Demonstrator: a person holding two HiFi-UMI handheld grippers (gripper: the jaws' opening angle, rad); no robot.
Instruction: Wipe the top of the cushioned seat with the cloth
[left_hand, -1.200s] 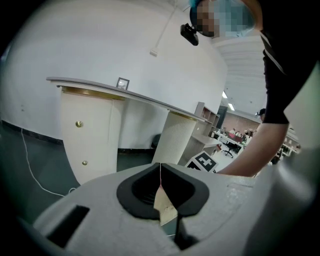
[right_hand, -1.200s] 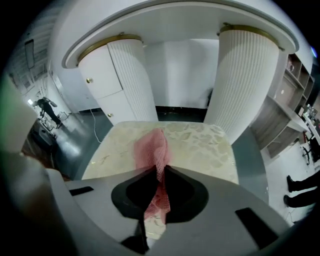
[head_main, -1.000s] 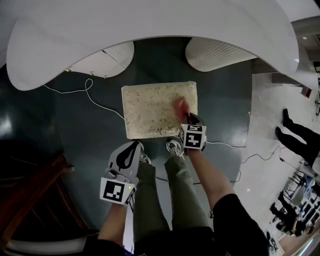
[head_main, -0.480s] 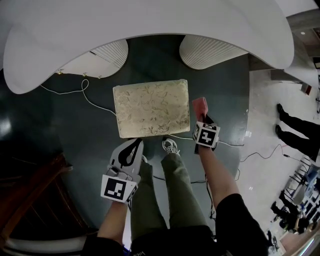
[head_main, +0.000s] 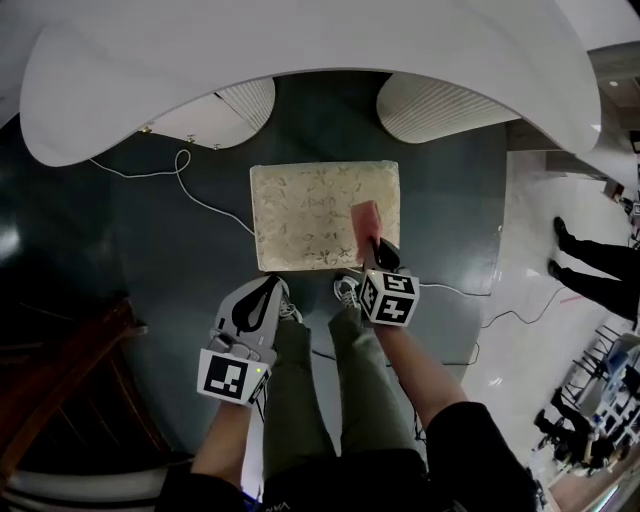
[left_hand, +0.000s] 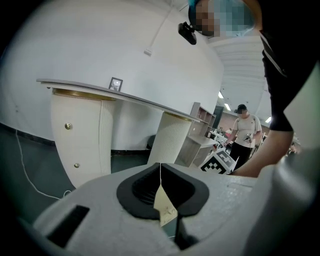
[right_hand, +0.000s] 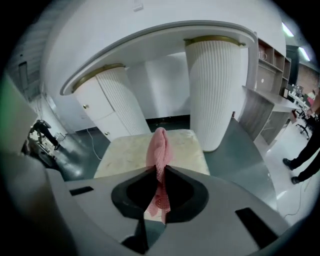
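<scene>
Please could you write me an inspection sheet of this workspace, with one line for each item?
Surface: cushioned seat, pale flowered top, standing on the dark floor.
Job's things: pink cloth over the seat's right part; contact cannot be told.
Clutter: nothing seen.
Grippers: right gripper shut on the cloth; left gripper low, beside the holder's leg, jaws together, off the seat.
Cables: white cable on the floor left of the seat; another cable at its right.
Surroundings: white desk on ribbed pedestals; a standing person at the right.
</scene>
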